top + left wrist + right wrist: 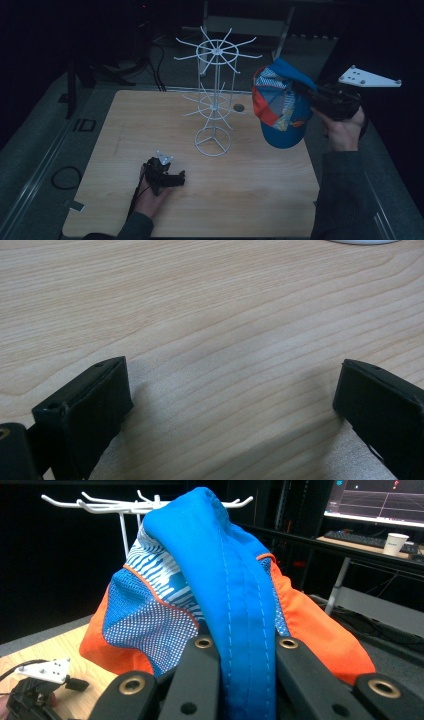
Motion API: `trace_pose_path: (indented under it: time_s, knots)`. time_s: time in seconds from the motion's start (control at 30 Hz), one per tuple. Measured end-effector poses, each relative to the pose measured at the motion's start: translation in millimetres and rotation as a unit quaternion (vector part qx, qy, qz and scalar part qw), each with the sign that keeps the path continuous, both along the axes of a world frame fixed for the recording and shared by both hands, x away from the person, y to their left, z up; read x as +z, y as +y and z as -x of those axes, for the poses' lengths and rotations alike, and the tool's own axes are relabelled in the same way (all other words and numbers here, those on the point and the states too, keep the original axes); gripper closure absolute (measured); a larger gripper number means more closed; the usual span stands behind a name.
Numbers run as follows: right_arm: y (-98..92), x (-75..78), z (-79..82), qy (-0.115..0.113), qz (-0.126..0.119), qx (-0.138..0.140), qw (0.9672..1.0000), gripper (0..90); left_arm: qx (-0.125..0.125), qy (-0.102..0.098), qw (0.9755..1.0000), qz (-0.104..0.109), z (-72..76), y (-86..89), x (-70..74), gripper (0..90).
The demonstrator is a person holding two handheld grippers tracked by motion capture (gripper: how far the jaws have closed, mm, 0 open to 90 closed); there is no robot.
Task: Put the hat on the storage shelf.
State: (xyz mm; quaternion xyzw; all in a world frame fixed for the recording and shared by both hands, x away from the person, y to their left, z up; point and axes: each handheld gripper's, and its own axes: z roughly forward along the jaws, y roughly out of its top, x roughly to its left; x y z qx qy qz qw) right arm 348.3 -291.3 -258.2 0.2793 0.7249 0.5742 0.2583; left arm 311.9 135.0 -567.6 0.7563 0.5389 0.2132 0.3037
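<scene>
A blue, orange and white cap (280, 107) hangs in the air off the table's right edge, beside a white wire rack (215, 100). My right gripper (302, 90) is shut on the cap's blue band. In the right gripper view the band (240, 605) runs between the two black jaws of the gripper (245, 650), and the rack's top arms (125, 505) show behind the cap. My left gripper (170, 176) rests on the wooden table (250, 200) in front of the rack. Its jaws (230, 385) stand wide open over bare wood with nothing between them.
The rack's round base (213, 141) sits mid-table, and its edge (360, 241) shows at the top of the left gripper view. A small hole (239, 107) lies behind it. A paper cup (397, 542) and a monitor stand on a far desk.
</scene>
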Motion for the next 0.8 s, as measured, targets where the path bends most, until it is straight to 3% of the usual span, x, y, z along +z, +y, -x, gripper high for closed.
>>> trace_pose_path:
  time_s: [0.53, 0.8]
  knots:
    - [-3.2, 14.7, 5.8, -0.018, -0.022, 0.004, 0.9996, 87.2, 0.0, 0.0, 1.0, -0.001, 0.0, 0.1, -0.1, 2.4]
    - [-1.2, 26.1, 5.5, -0.03, -0.047, 0.01, 0.9984, 87.3, 0.0, 0.0, 1.0, -0.001, 0.0, 0.1, 0.0, 2.4]
